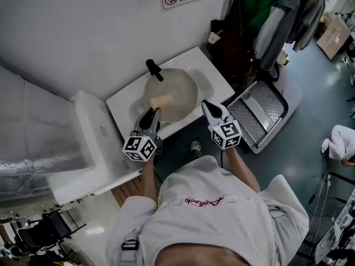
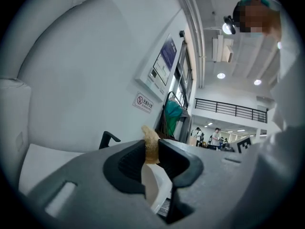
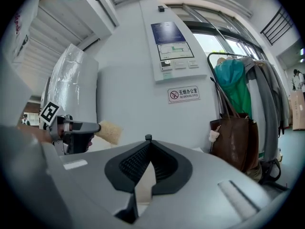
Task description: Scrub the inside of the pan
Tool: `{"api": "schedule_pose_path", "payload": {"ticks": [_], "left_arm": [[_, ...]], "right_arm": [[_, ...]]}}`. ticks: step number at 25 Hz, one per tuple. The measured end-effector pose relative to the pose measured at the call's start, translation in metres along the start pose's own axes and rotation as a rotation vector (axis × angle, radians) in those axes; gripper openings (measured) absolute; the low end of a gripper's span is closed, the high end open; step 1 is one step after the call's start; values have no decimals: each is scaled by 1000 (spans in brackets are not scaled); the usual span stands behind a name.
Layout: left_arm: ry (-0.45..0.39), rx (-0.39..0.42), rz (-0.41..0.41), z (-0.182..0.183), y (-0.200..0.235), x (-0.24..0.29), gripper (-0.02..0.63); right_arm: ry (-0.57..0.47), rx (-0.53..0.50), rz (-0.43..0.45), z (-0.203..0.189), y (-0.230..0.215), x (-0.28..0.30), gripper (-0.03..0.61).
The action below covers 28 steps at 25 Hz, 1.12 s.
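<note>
Clamping the left hand-held gripper [image 1: 153, 113] on a pale yellow coarse sponge block [image 1: 161, 101], with part of the block poking out past the tips. Holding that block over the near-left part of a round cream-coloured pan [image 1: 180, 90], which is sitting on the white bench [image 1: 209, 65] against the wall, its black handle [image 1: 154, 70] pointing toward the wall. Not managing to tell whether the block is touching the pan's inside or only hovering just above it. Holding the right hand-held gripper [image 1: 207, 105] pressed together on nothing, just beside the pan's right rim, with no contact showing.

Judging the pan to be stiff and probably not heavy, so likely to slide or turn on the smooth bench under scrubbing pressure. Looking to the black handle or the near rim as the place for steadying it, most likely with the empty right hand-held gripper. Judging the sponge block to be soft and springy, squashing easily, so needing a firm grip around its middle with enough left sticking out for rubbing.

Counting one pan, one sponge block, one bench and two hand-held grippers.
</note>
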State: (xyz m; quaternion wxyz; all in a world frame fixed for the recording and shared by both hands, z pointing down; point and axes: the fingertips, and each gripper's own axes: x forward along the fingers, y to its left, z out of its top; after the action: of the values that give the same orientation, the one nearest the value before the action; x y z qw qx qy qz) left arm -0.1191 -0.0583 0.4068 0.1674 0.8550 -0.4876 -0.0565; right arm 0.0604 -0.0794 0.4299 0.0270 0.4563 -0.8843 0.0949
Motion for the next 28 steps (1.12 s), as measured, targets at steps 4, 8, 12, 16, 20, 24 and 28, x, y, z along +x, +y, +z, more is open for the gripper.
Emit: {"api": "schedule_pose_path", "payload": {"ticks": [4,8,12,16,20,24,28], "left_arm": [[1,4,8,9,13,35,86],[8,0,38,12,31,58,86],[25,6,68,11,46,79,86],[48,19,88,7,57,98,86],[98,27,102,-5,63,108,86],[138,36,111,-16,71,118,86],[179,19,118,-33,77,121,86]], "right_arm": [[5,0,7,10,-28,30,5],[20,2,26,13,-48,59,5],[48,3,59,10,-63,84,5],[79,15,77,1,-79,102,5],[118,51,91,-14,-91,111,5],[145,91,112,-29,-99,124,5],[198,114,109,-50,-103,130,5]]}}
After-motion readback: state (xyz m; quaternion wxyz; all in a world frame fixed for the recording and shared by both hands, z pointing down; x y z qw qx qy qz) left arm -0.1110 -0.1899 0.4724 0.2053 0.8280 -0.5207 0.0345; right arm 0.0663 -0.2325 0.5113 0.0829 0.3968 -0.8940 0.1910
